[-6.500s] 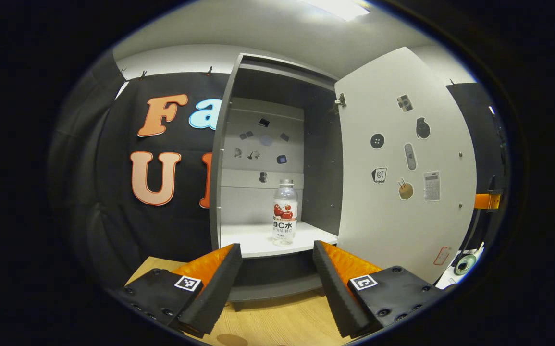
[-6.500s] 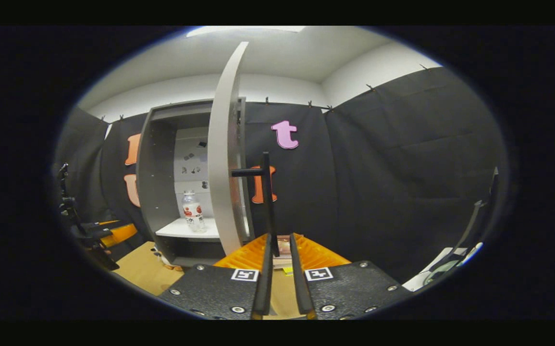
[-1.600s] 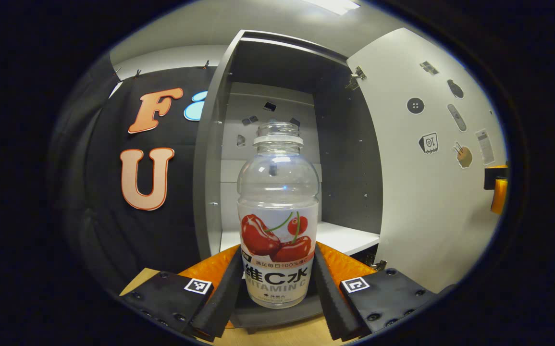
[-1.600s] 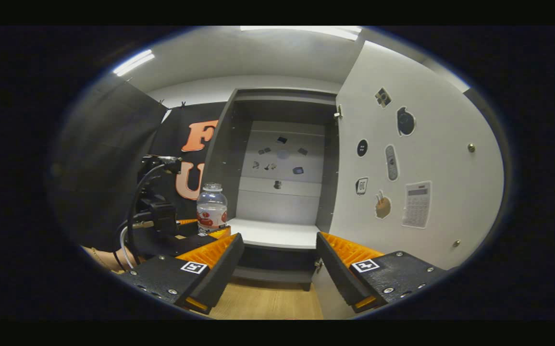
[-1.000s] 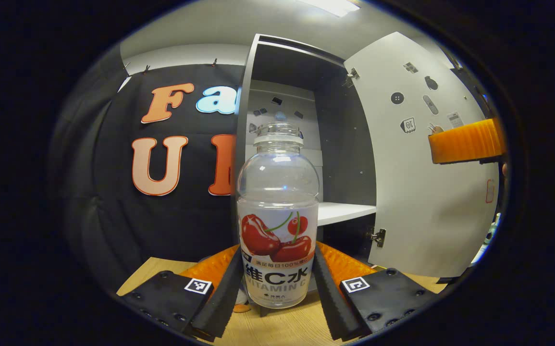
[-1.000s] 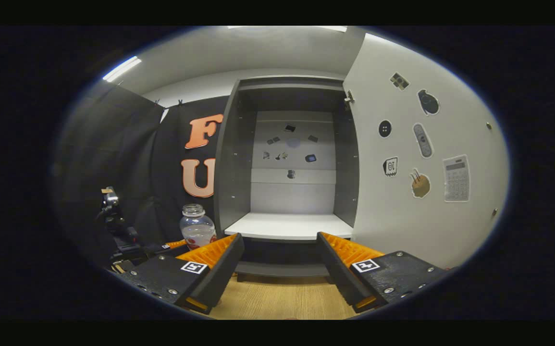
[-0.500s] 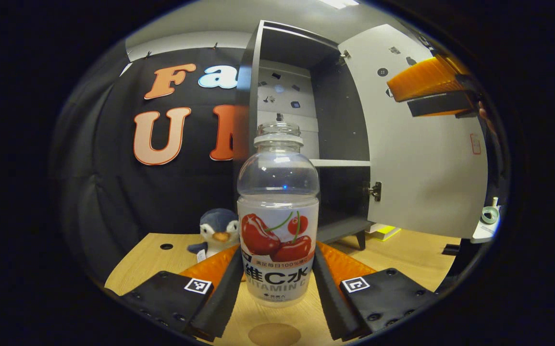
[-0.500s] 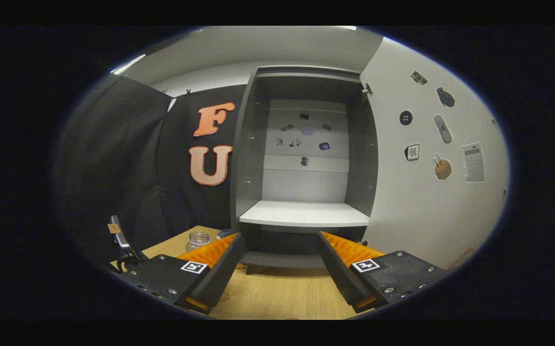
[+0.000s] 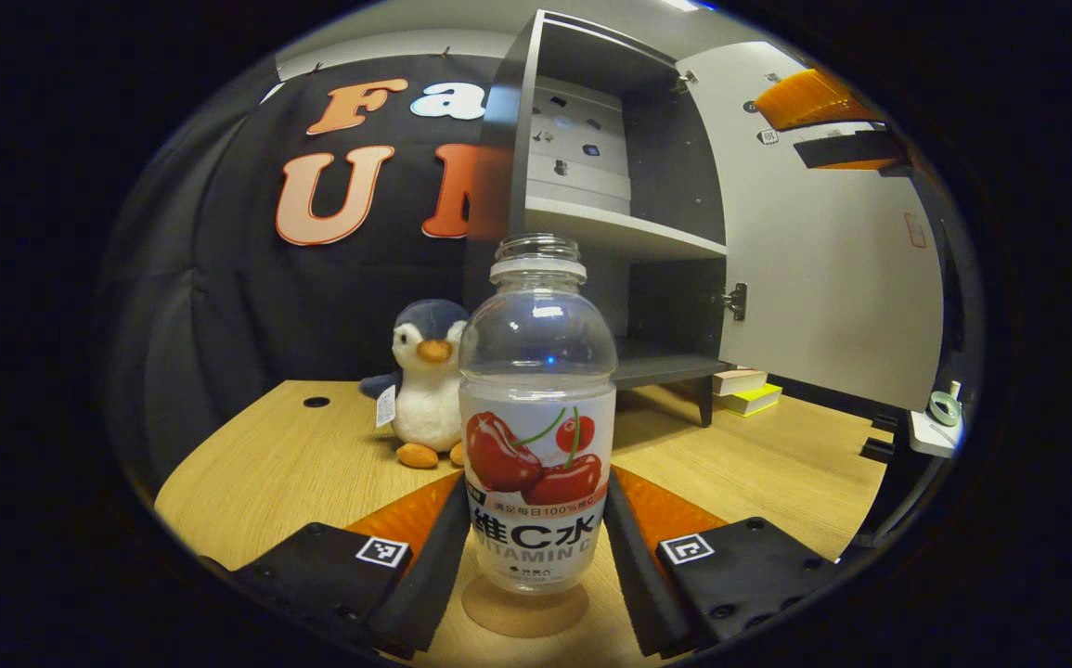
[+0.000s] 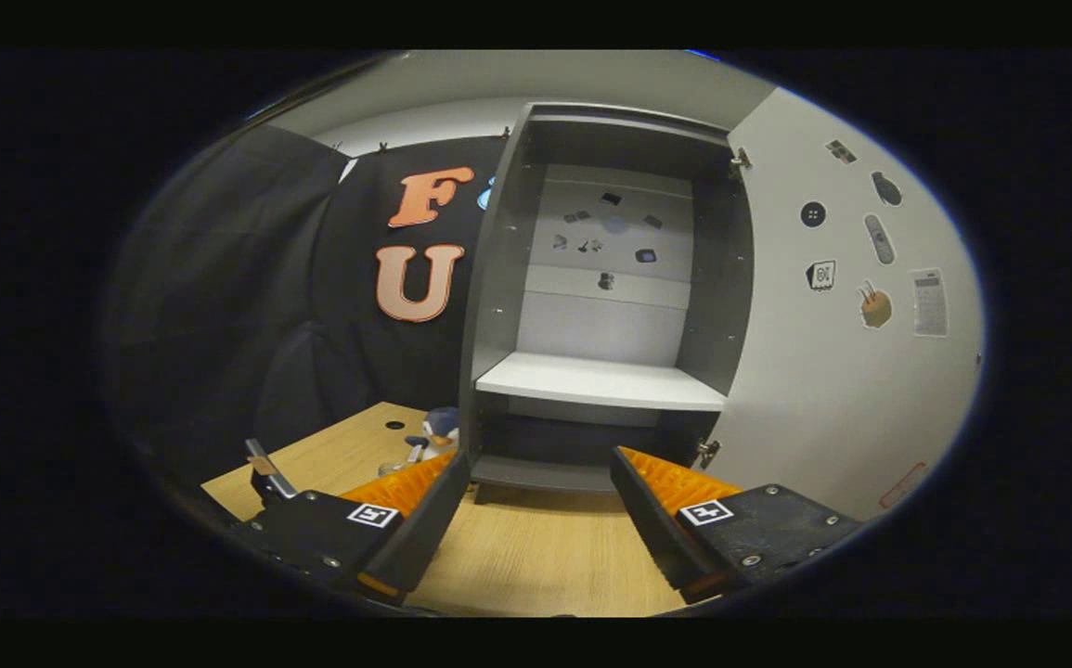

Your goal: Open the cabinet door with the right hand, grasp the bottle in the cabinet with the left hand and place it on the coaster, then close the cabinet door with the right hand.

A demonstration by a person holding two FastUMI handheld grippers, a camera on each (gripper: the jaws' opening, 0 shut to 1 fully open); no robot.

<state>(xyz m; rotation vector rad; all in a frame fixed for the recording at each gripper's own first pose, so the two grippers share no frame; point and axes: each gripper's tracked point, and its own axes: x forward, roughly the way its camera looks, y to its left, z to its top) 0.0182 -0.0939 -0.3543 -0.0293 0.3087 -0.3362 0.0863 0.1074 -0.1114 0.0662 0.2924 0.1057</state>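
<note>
My left gripper (image 9: 536, 547) is shut on a clear bottle (image 9: 536, 390) with a cherry label and no cap. The bottle's base sits on or just above a round brown coaster (image 9: 524, 608) on the wooden table; I cannot tell whether they touch. The grey cabinet (image 10: 498, 278) stands with its white door (image 10: 833, 371) swung wide to the right, and its shelf (image 10: 600, 380) is bare. My right gripper (image 10: 540, 510) is open in front of the cabinet, with nothing between its fingers. It appears high at the right in the left gripper view (image 9: 823, 121).
A plush penguin (image 9: 424, 390) sits on the table (image 9: 266, 464) left of the cabinet. Yellow and white books (image 9: 744, 390) lie under the cabinet's right side. A roll of tape (image 9: 942, 406) rests on a white ledge at the far right.
My left gripper has brought the bottle down from beside the cabinet to the coaster on the table. My right gripper has stayed open, drifting slightly before the open cabinet.
</note>
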